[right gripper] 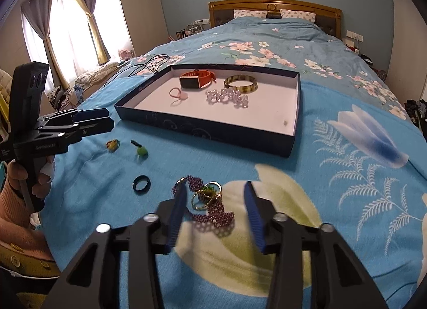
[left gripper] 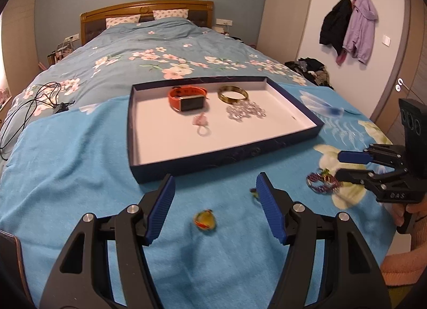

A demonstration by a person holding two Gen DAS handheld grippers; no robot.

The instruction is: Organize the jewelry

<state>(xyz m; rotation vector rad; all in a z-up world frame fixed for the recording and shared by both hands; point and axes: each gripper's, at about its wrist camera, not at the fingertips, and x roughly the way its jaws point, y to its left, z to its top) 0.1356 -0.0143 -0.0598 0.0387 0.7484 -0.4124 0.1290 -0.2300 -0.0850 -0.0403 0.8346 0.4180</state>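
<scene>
A dark blue tray [left gripper: 226,155] [right gripper: 208,133] with a white floor lies on the blue towel. It holds an orange watch [left gripper: 186,99] [right gripper: 197,79], a gold bangle [left gripper: 232,93] [right gripper: 240,83], a clear bead bracelet [left gripper: 245,111] [right gripper: 228,97] and a pink ring [left gripper: 201,125] [right gripper: 177,94]. My left gripper [left gripper: 214,197] is open above a yellow-red ring [left gripper: 205,220] [right gripper: 112,145]. My right gripper [right gripper: 214,203] is open around a purple bead bracelet [right gripper: 213,215] [left gripper: 321,182] with gold rings [right gripper: 208,194] on it. A black ring [right gripper: 141,183] and a green piece [right gripper: 141,151] lie loose.
The towel [left gripper: 80,175] covers the foot of a bed with a floral quilt [left gripper: 160,50]. A black cable [left gripper: 34,101] lies on the quilt at the left. Coats [left gripper: 347,29] hang on the wall at the right. A phone's edge [left gripper: 10,250] shows at the left.
</scene>
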